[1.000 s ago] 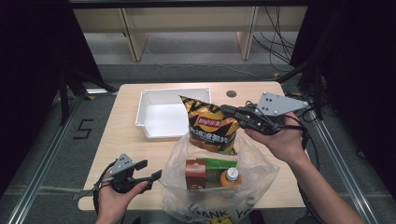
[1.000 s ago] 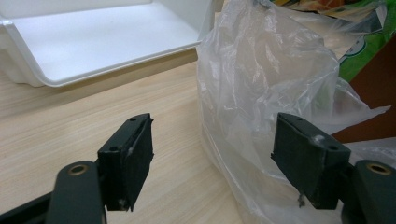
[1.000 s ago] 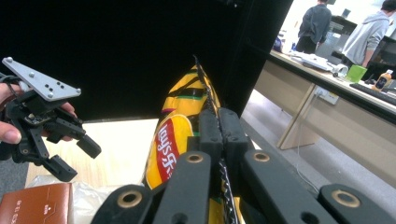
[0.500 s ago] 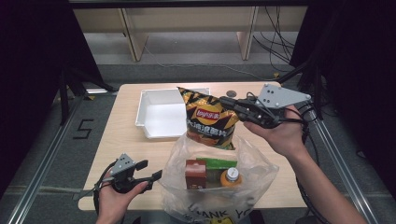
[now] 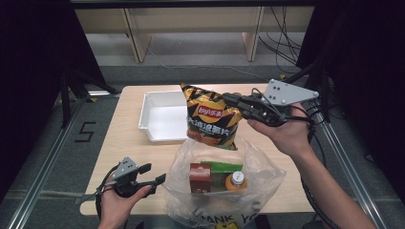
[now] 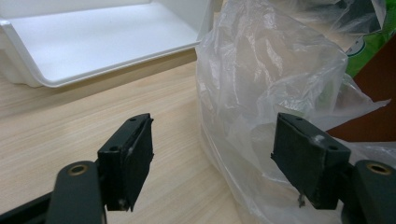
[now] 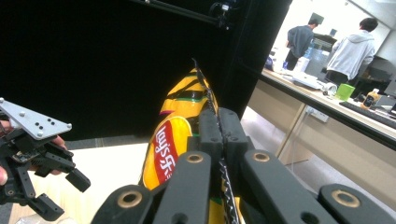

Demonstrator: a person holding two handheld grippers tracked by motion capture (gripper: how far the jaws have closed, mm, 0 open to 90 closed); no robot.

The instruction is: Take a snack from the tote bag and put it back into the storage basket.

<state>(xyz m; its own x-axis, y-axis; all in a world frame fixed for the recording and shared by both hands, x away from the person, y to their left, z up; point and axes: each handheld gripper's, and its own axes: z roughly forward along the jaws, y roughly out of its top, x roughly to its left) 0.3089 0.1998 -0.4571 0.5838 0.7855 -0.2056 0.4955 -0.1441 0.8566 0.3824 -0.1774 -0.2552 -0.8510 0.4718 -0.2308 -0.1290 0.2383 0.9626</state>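
While its jaws are pressed together on the crimped side seam of the chip bag (image 5: 210,117), the right gripper (image 5: 234,100) holds that bag clear of the table (image 5: 114,138), hanging in the air. In the right gripper view the seam runs straight up between the two black jaws of the right gripper (image 7: 217,135), with the yellow and red face of the chip bag (image 7: 173,144) bulging to their left. Seen from the high view, the bag hangs tilted, its top corner toward the far side and its lower edge just above the open mouth of the plastic bag (image 5: 219,191). Behind the chip bag sits a white tray (image 5: 160,117) on the far half of the table.

Inside the plastic bag stand a brown carton (image 5: 199,177), a green box (image 5: 224,168) behind it, and a bottle (image 5: 235,181) with an orange body and a white cap.

The left gripper (image 5: 155,180) rests low at the near left of the table in the person's hand (image 5: 119,205), its jaws spread wide and holding nothing. In the left gripper view, the left gripper (image 6: 212,158) has one jaw over bare wood and the other against the crumpled side of the plastic bag (image 6: 261,79); whether it touches the film I cannot tell. The tray (image 6: 93,42) lies beyond, near the plastic bag.
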